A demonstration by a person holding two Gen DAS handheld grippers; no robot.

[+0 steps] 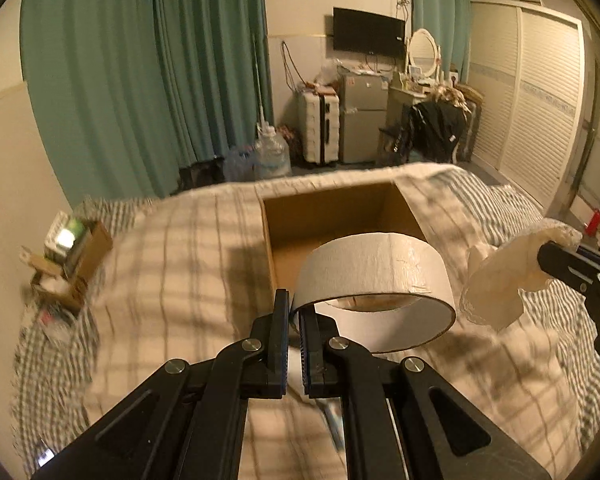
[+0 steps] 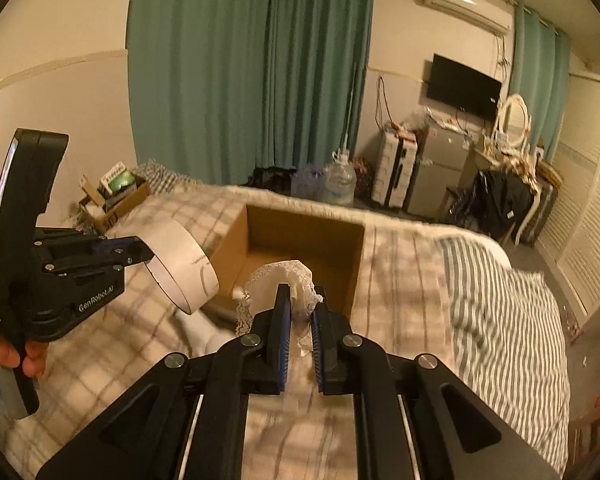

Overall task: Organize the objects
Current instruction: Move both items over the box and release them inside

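My left claw (image 1: pixel 295 320) pinches the tape roll (image 1: pixel 374 280) by its wall, my right claw (image 2: pixel 300 316) grips a lace cloth (image 2: pixel 278 280); both hang mid-frame before the open cardboard box (image 2: pixel 300 236) for dropping in

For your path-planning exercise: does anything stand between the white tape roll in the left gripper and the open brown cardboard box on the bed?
Nothing visible does. The left gripper holds the white tape roll by its wall at the open brown cardboard box's near edge. The right gripper, holding a white lacy cloth, stays off to the right.
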